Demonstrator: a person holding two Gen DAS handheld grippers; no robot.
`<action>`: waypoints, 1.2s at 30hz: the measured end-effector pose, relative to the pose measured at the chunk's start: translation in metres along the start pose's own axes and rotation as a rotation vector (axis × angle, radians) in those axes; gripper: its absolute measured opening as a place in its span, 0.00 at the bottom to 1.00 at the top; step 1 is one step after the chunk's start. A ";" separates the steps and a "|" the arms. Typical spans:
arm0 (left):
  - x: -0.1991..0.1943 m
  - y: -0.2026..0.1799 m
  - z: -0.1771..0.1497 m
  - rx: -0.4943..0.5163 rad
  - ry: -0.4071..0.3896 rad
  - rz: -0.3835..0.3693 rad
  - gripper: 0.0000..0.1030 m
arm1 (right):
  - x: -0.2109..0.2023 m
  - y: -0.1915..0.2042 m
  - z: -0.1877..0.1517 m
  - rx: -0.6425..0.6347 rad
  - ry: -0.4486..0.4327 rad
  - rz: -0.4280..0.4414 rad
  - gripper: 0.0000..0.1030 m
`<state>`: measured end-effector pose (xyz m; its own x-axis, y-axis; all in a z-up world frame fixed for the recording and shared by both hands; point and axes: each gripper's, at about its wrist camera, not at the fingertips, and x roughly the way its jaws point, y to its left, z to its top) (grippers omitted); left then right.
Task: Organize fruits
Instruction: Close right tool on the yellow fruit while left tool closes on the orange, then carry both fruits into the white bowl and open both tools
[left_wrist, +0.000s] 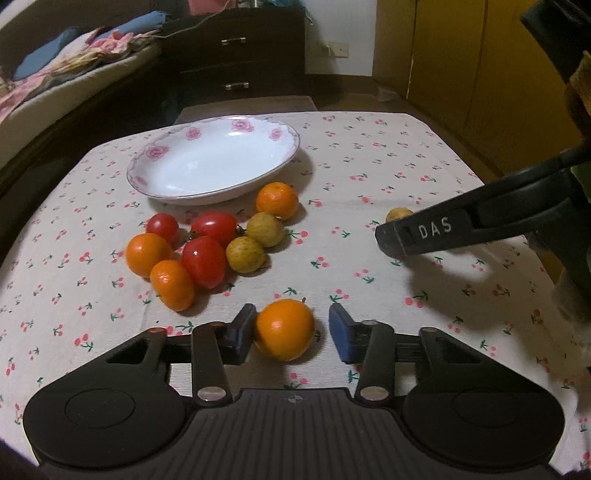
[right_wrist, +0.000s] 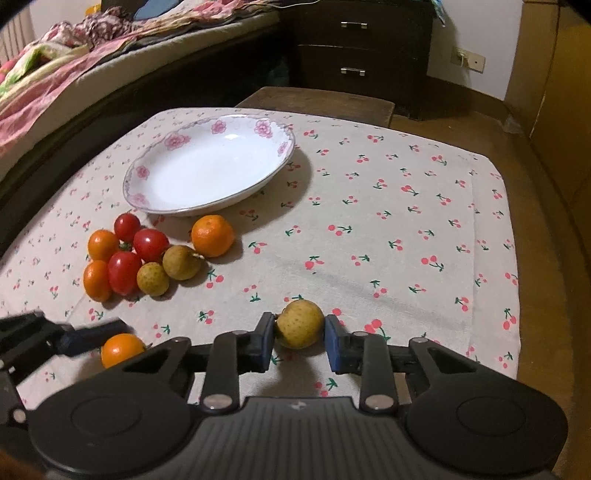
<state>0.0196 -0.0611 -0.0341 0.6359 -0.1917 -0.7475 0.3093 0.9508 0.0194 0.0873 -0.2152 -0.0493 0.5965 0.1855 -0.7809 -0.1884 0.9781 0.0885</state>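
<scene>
A white plate with pink flowers sits on the cherry-print cloth; it also shows in the right wrist view. In front of it lies a cluster of oranges, red tomatoes and yellow-green fruits. My left gripper is open around a lone orange; the left pad touches it, the right pad stands apart. My right gripper is closed on a yellow fruit, both pads touching it. That fruit peeks out behind the right gripper in the left wrist view.
The cloth-covered table ends at the right and far edges. A dark dresser stands behind, a bed with bedding at the left, yellow cabinets at the right.
</scene>
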 end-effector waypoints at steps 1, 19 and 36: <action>0.000 0.000 0.001 -0.004 0.004 -0.004 0.48 | 0.000 -0.001 0.001 0.002 0.000 -0.001 0.26; -0.006 0.018 0.014 -0.118 0.024 -0.079 0.40 | -0.015 -0.004 0.014 0.071 -0.064 0.056 0.26; 0.004 0.069 0.099 -0.163 -0.132 0.020 0.40 | 0.005 0.019 0.087 0.059 -0.158 0.157 0.26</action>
<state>0.1138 -0.0209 0.0301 0.7314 -0.1927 -0.6541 0.1845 0.9794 -0.0823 0.1547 -0.1874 0.0019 0.6792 0.3440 -0.6483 -0.2452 0.9390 0.2413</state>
